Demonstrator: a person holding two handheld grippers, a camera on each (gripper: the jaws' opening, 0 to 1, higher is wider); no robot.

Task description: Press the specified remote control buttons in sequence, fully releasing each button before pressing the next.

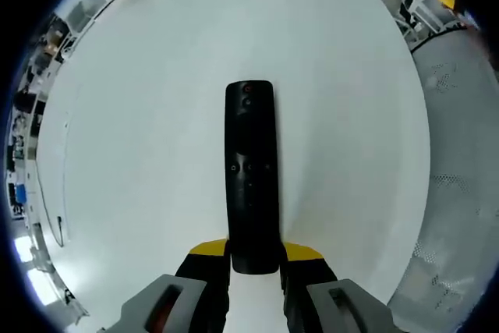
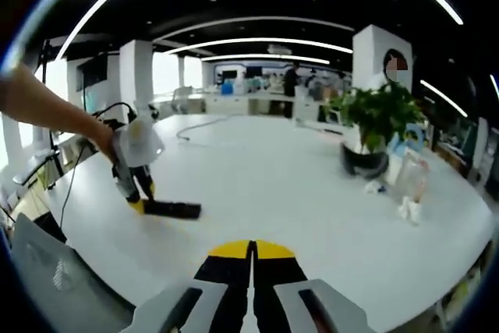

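Remote [image 1: 250, 173] secured, pressing not begun, as far as can be judged. Left gripper [image 1: 253, 259] jaws closed on remote's near end, remote pointing straight out over white table [image 1: 140, 154]; red dot near its far tip, small buttons mid-body, none covered. Seen from right gripper view: left gripper [image 2: 139, 193] at table's left side, tilted down, remote [image 2: 172, 209] lying flat on or just above table [image 2: 288, 185]; contact can't be confirmed.

Right gripper [image 2: 252, 267] jaws together, yellow tips touching, nothing between them. Held well apart from remote, aimed across the table, no tip near a button. Closed tips look suited for poking, a judgement only.

Left to do: bring right gripper to remote, whole press sequence, release between presses. Which buttons are specified can't be told.

Counts, left to right in right gripper view: arm [image 2: 47, 111] x1, remote x1, plant [image 2: 374, 126] x1, small white items [image 2: 407, 208] by table's right edge, a few, too small to count. Grippers x2.
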